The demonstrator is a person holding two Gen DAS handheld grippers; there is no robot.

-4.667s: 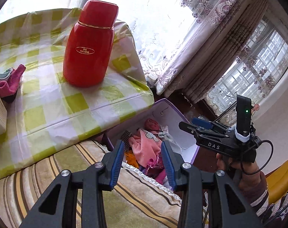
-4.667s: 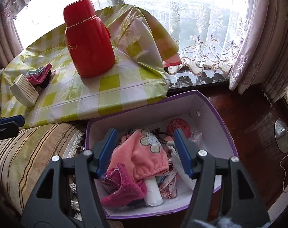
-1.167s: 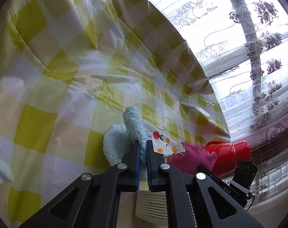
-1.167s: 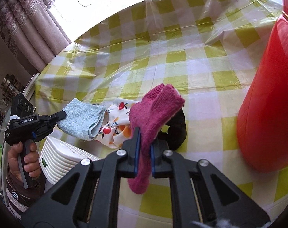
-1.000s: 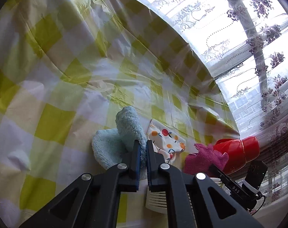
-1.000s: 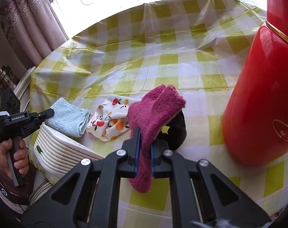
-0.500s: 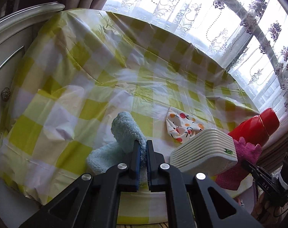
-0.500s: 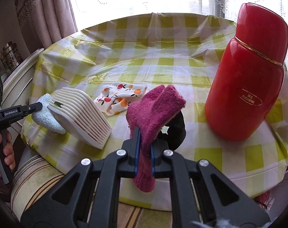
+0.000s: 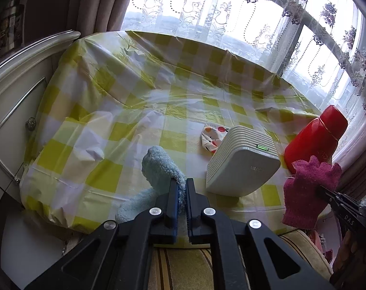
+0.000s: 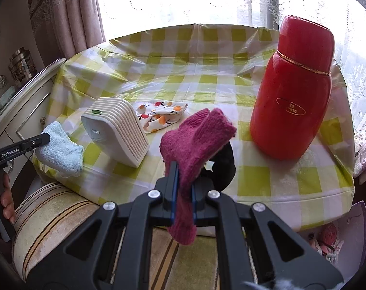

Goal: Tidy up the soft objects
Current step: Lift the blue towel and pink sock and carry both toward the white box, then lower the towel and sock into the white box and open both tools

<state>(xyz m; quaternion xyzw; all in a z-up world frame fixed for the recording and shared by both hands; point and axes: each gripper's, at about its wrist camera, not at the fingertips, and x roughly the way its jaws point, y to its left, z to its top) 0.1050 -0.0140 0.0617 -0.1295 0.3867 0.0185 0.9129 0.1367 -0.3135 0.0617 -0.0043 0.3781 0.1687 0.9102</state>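
Holding two cloths at once: my left gripper (image 9: 181, 193) is clamped on the light blue fluffy cloth (image 9: 162, 169), my right gripper (image 10: 183, 191) is clamped on the magenta knitted cloth (image 10: 197, 135).

Blue cloth: pinched between the blue pads. Its long axis runs roughly along the fingers; one end rises ahead and left of the tips, the other droops below and to the left of them, over the near edge of the checked tablecloth (image 9: 105, 125). From the right wrist view it shows as a folded pad (image 10: 59, 149) at the left gripper's tip, at the table's corner.

Magenta cloth: long axis roughly vertical through the closed jaws. The folded upper end arches ahead and to the right of the tips; the narrow lower end hangs straight down beneath them. A black object (image 10: 224, 164) sits just behind it, partly hidden; I cannot tell whether they touch.

Ahead of the right gripper: white ribbed device (image 10: 117, 133) to the left, fruit-print cloth (image 10: 161, 114) beyond it flat on the table, red flask (image 10: 294, 91) upright to the right. A striped cushion (image 10: 54, 207) lies below both grippers.
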